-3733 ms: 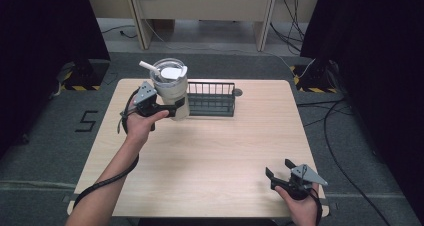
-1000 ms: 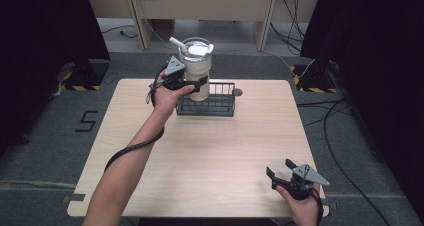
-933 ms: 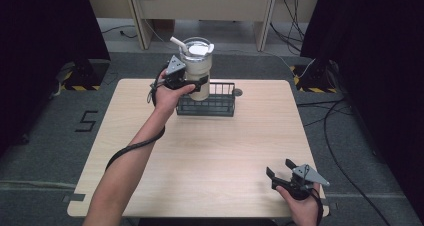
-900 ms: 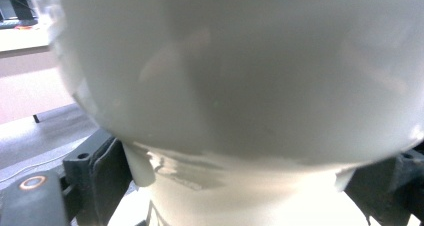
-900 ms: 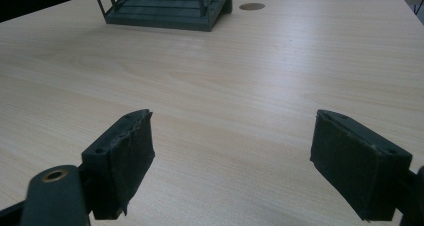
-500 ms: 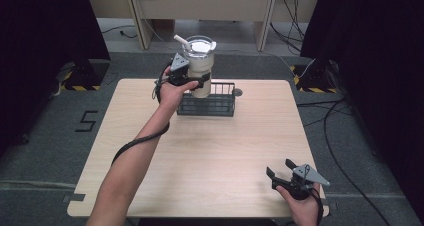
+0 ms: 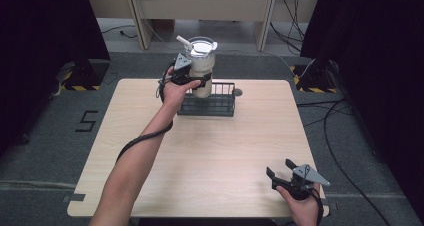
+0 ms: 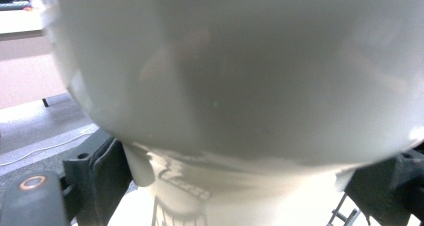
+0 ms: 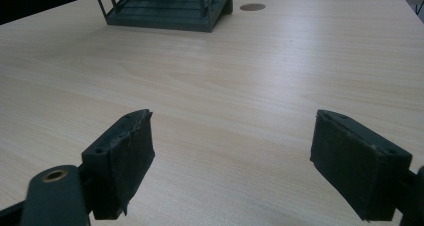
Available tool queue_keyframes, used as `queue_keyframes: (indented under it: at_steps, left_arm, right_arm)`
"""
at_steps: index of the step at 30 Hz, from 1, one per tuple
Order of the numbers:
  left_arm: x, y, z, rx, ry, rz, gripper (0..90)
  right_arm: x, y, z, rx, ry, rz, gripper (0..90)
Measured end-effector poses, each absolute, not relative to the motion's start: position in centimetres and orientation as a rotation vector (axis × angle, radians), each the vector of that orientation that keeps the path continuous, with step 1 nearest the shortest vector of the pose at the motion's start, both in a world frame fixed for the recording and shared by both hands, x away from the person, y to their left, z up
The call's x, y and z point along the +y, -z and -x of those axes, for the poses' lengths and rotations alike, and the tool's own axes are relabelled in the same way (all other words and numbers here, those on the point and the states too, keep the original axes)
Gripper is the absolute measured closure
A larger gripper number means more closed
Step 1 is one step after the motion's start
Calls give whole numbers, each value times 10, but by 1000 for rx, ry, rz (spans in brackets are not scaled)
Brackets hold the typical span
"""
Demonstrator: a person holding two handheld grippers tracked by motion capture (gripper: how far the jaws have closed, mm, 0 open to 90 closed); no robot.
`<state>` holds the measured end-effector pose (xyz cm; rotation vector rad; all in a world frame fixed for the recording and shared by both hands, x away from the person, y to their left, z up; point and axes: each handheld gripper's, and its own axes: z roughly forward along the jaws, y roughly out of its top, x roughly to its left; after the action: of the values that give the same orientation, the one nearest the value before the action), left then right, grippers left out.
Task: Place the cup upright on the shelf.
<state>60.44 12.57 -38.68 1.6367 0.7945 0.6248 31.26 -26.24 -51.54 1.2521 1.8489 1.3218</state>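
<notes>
The cup (image 7: 202, 66) is a tall, pale tumbler with a lid and a straw, upright, held above the table's far edge over the left end of the wire basket (image 7: 207, 104). In the left gripper view the cup (image 8: 235, 76) sits right against the camera, between the two jaws. My left gripper (image 7: 192, 77) is clamped on the cup's body from its 9 o'clock side. The basket stands at the table's (image 7: 210, 156) 12 o'clock edge. My right gripper (image 7: 281, 170) rests at the table's 5 o'clock corner, jaws spread wide, holding nothing, well apart from the basket (image 9: 165, 6).
</notes>
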Motion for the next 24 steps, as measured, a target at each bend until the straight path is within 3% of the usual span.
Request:
queue_keyframes:
  at_steps: [24]
  left_arm:
    - [118,416,-615,861,-597,-1657,103]
  right_arm:
    - [-263,515,-312,1853,-1327,-1253,177]
